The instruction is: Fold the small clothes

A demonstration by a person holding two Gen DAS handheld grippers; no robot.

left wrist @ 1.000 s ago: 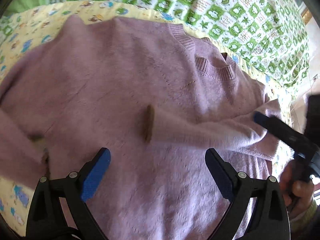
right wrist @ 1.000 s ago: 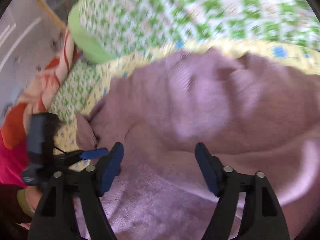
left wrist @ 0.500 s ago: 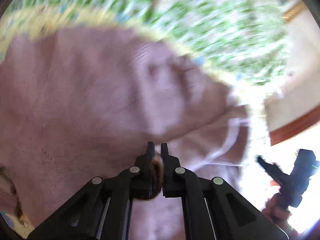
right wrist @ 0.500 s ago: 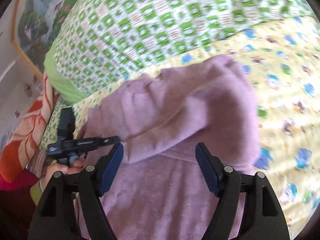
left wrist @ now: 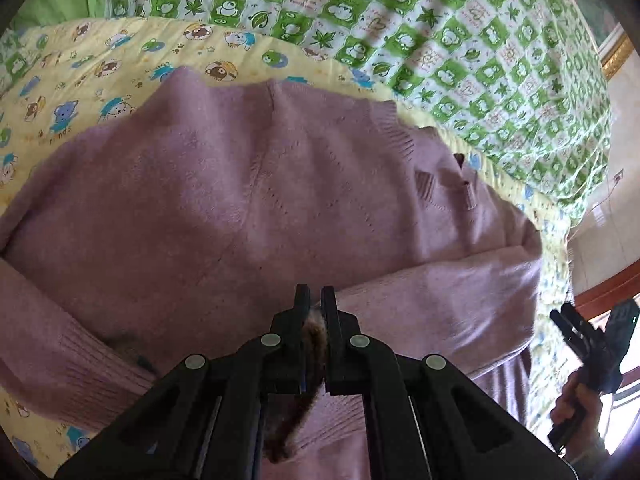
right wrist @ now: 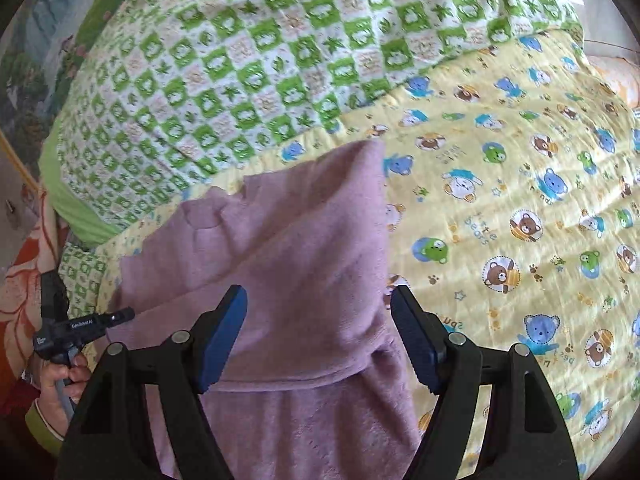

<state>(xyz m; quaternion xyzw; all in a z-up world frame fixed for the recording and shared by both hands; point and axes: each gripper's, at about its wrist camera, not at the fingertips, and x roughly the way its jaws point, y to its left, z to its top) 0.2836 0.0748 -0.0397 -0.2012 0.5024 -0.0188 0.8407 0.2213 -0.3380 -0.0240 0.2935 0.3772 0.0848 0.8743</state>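
While left gripper [left wrist: 315, 300] apparently pinches the brown-trimmed cuff [left wrist: 314, 326], right gripper [right wrist: 318, 330] gapes.

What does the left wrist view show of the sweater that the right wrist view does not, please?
Only the left wrist view shows the ribbed neckline and the left gripper shut on a sleeve's brown fur cuff. Only the right wrist view shows the right gripper open above the folded edge. Both show the pink sweater lying on the yellow bear-print blanket beside the green checked quilt.
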